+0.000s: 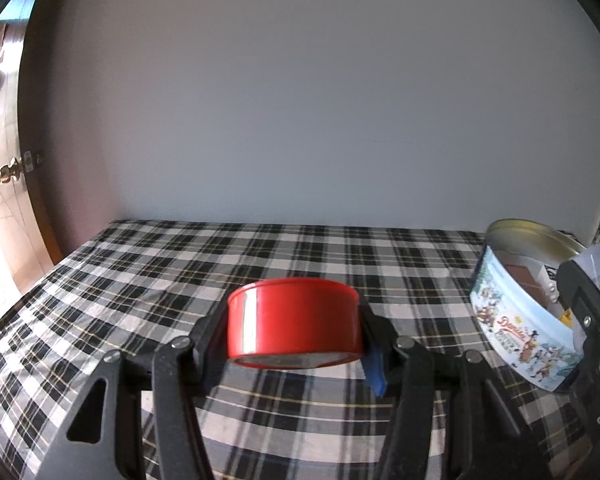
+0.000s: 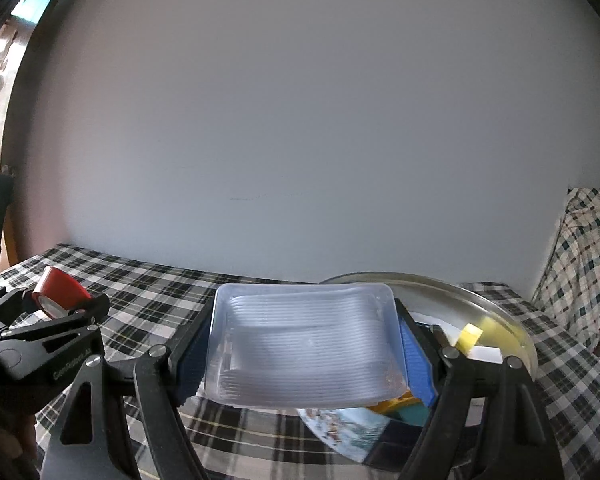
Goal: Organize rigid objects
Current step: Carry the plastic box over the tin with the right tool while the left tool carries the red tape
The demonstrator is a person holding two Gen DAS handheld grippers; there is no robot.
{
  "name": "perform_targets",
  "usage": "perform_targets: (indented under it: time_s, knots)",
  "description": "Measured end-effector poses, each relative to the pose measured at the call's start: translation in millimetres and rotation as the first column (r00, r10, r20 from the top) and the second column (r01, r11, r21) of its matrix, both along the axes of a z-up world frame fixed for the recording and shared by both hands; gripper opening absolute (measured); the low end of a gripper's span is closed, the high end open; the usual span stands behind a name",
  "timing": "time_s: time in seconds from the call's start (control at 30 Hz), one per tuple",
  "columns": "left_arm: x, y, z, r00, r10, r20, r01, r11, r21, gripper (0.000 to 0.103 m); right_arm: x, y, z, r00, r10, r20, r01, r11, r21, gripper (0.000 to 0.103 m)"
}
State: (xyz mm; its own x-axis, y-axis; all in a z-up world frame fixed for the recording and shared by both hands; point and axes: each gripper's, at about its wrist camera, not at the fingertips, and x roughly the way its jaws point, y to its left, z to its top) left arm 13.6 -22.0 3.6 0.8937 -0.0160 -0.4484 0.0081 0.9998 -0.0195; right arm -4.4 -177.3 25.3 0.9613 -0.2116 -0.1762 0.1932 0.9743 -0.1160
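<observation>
Red tin (image 1: 294,322) sits pinched between the fingers of the left tool (image 1: 296,330), lifted above the plaid-covered tabletop (image 1: 180,264). To that tool's right stands a round illustrated tin (image 1: 516,320), open at the top, with the right tool partly over its rim. The right tool (image 2: 304,344) is clamped on a clear ribbed plastic container (image 2: 304,340), its blue pads (image 2: 416,360) pressed against both short sides. Behind and below this container lies the round tin's rim (image 2: 480,300), with a yellow block (image 2: 470,336) inside.
</observation>
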Motion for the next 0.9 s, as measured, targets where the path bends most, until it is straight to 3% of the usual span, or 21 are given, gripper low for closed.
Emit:
perform_targets:
  time_s: [0.9]
  knots:
    - [-16.1, -90.6, -1.8, 0.991, -0.128, 0.039, 0.125, 0.99, 0.066, 0.055, -29.8, -81.3, 5.7, 0.993, -0.093, 0.068, 0.094, 0.995, -0.018, 0.082]
